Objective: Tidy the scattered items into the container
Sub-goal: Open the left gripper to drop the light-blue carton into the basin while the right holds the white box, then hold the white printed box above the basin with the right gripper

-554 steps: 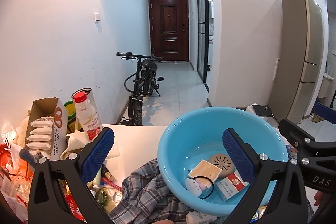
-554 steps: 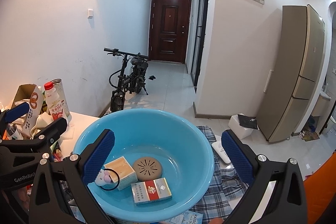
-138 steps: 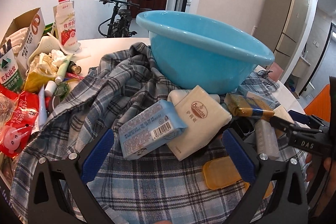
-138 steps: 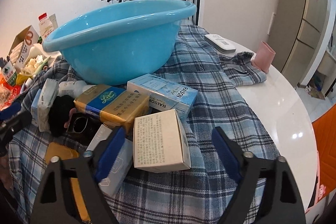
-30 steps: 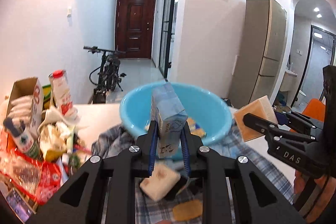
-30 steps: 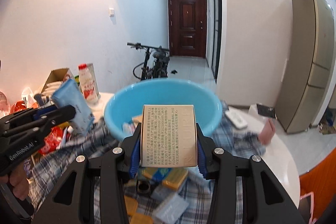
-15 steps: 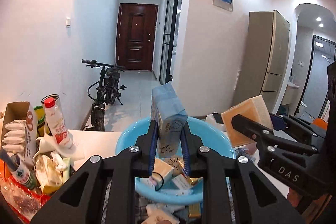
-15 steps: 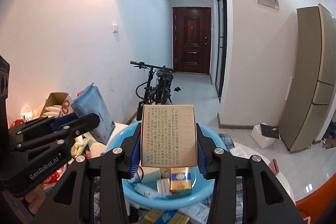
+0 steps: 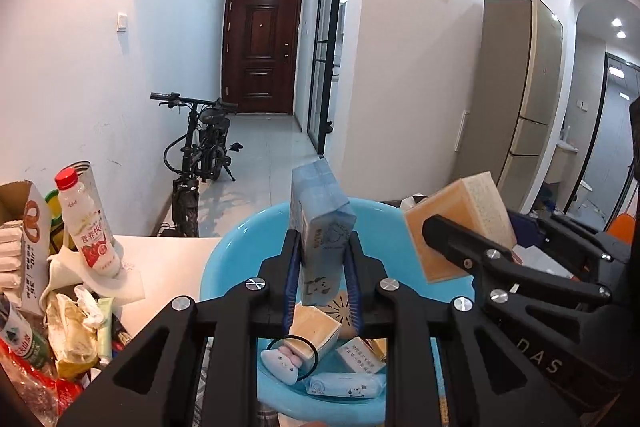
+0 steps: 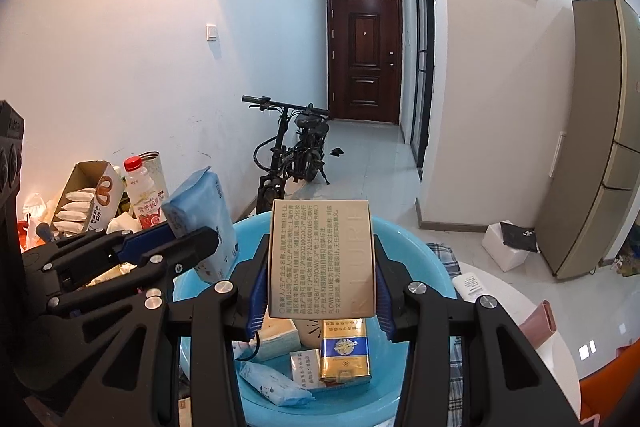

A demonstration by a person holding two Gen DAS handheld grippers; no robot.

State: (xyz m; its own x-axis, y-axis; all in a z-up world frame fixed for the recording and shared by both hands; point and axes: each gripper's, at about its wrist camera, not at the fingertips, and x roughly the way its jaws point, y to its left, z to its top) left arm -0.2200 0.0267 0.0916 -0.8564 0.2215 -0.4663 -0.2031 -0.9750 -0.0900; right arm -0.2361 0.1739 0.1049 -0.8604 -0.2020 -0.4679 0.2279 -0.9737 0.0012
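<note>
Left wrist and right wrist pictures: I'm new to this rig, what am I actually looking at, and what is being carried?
There is no robot arm here. A person holds a two-finger clamp in each hand, and a wide-angle camera on each clamp looks forward along its fingers.

In the left wrist view, the left gripper is shut on a pale blue tissue pack, standing upright between the pads. To its right you see the other clamp from the side.

In the right wrist view, the right gripper is shut on a beige printed box. The left clamp shows at the left.

Both hang over a blue basin on a white table. The basin already holds small boxes, a gold and blue pack and another tissue pack. Bottles, a carton and wrappers crowd the table's left side.
</note>
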